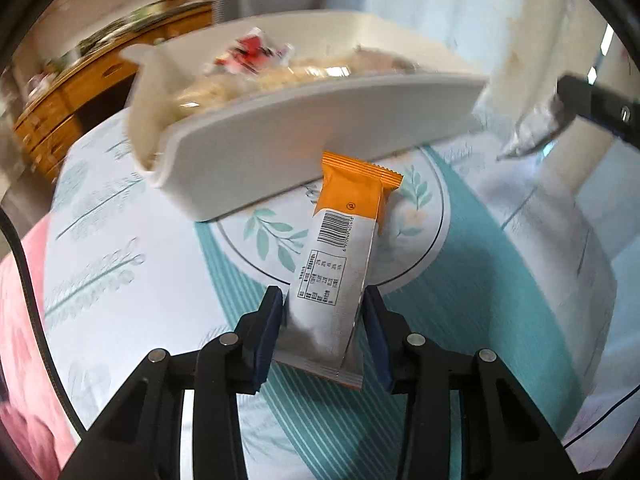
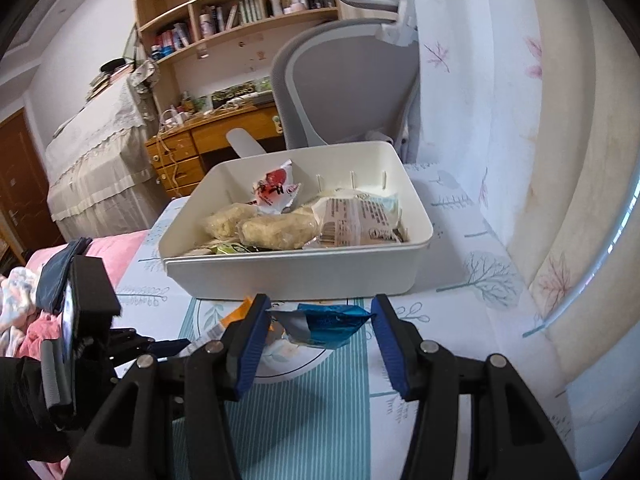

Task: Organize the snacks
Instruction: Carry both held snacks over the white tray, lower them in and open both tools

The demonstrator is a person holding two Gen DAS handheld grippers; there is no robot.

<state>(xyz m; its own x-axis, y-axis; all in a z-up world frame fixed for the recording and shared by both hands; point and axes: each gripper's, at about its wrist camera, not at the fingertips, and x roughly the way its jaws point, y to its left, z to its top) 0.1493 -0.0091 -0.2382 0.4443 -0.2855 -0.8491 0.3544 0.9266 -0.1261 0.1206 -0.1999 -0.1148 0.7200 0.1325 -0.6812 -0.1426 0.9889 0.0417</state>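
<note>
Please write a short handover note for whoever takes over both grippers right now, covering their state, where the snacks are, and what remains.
Left gripper: shut on the orange-and-white snack bar, lifted above the tablecloth, just short of the white bin.
Right gripper: shut on the blue snack packet, also in front of the bin.
Done: the bin already holds several snacks, among them a red-and-white packet and pale wrapped rolls.
Left: drop both held snacks into the bin. No other loose snacks show on the cloth, though parts of it are hidden.
</note>
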